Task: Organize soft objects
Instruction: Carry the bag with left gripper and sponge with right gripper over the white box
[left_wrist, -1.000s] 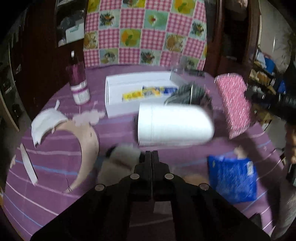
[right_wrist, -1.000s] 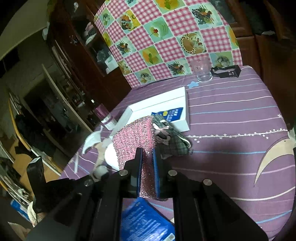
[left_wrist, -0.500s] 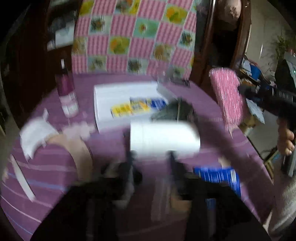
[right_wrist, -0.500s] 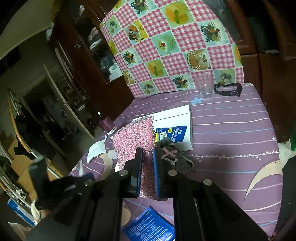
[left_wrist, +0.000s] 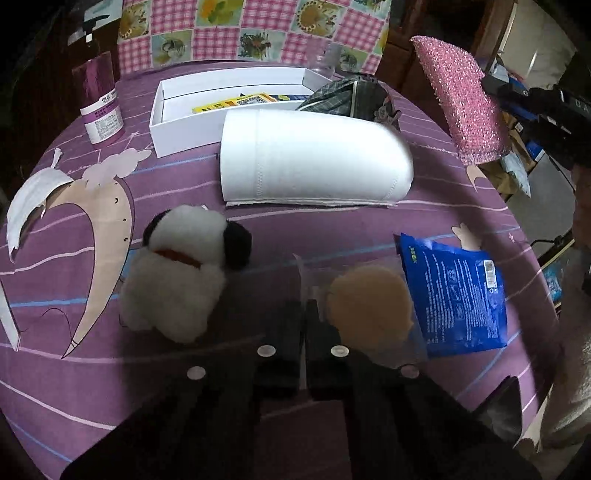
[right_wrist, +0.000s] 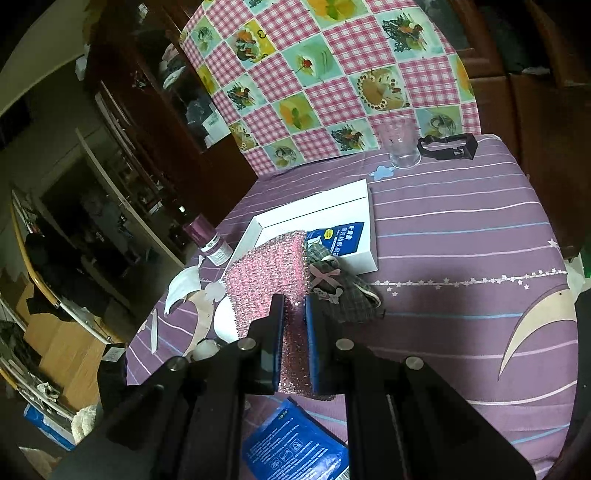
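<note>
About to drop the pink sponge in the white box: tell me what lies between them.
The right hand-held gripper holds the sponge above the table. The plaid pouch lies against the box's near edge, right of the sponge; nothing else visible intervenes.

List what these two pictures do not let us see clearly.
- Left wrist view: flat yellow-and-blue packet partly hidden by the white cardboard box wall and the white paper roll.
- Right wrist view: fluffy black-and-white plush dog mostly hidden behind the right gripper holding the glittery pink sponge.

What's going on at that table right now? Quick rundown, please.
Left hand-held gripper shut, pinching the puff's clear wrapper. Right hand-held gripper clamped on pink sponge, held above the table. White box unobstructed.
</note>
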